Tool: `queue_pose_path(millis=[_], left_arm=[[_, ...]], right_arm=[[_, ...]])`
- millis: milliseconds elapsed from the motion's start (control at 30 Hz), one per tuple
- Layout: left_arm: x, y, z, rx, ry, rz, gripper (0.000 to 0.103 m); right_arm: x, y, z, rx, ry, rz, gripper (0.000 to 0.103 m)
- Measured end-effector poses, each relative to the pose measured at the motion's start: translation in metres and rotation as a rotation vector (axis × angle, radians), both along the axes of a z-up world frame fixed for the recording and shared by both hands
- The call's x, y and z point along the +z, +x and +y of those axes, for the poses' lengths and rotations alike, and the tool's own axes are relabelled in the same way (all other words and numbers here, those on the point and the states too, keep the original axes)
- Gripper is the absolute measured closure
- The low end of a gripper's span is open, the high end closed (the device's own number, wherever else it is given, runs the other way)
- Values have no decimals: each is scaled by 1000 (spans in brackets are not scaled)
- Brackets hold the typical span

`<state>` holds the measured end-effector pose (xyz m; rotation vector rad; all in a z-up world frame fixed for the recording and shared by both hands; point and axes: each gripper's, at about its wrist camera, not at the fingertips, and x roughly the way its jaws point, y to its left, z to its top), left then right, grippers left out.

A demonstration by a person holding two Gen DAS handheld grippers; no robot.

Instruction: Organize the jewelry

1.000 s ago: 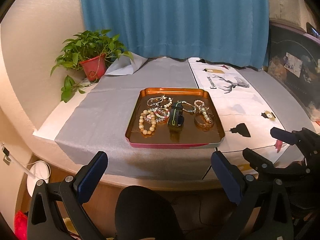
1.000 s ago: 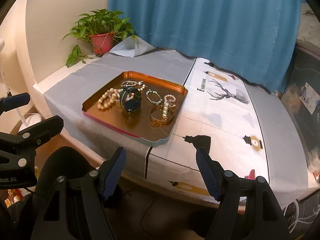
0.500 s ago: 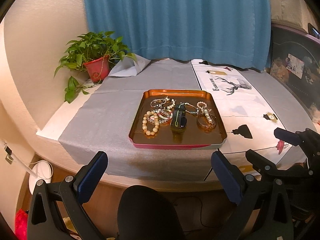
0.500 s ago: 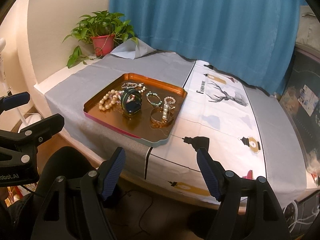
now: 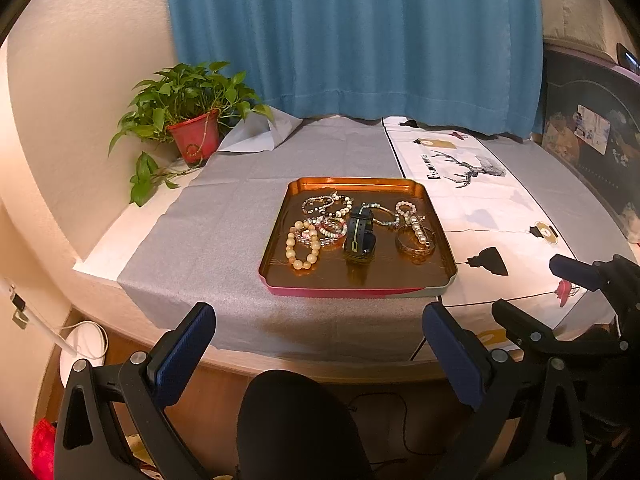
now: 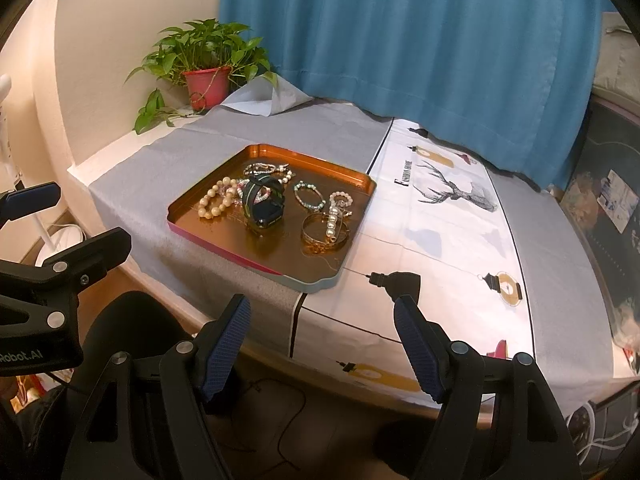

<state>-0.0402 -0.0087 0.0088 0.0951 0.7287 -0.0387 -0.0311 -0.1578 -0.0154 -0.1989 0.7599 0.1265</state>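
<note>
The jewelry lies in a loose heap inside a copper-coloured tray (image 5: pixel 436 248) with a pink near edge, set on the grey cloth (image 5: pixel 224 220) that covers the left part of the worktop (image 5: pixel 320 368). In the tray, a cream bead bracelet (image 5: pixel 302 245) lies at the left, a dark watch (image 5: pixel 360 236) stands on its strap in the middle, and a gold bangle (image 5: pixel 415 240) lies at the right with a pearl strand (image 5: pixel 412 220) draped over it; smaller beaded bracelets (image 5: pixel 326 205) lie behind. Right of the tray is a white cloth (image 6: pixel 452 240) printed with a deer. A potted plant (image 5: pixel 188 120) stands at the far left corner before a blue curtain (image 5: pixel 360 40). The left claw (image 5: pixel 318 354) and the right claw (image 6: pixel 322 338) hang short of the worktop's near edge, each spread wide with nothing between its pads.
</note>
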Motion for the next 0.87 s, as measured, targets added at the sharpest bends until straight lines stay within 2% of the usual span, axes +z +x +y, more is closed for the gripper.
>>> queue_pose_path(millis=[867], left_arm=[[-3,0,1,-8,7,6,0]], right_arm=[[1,-4,5,11,2,4,28]])
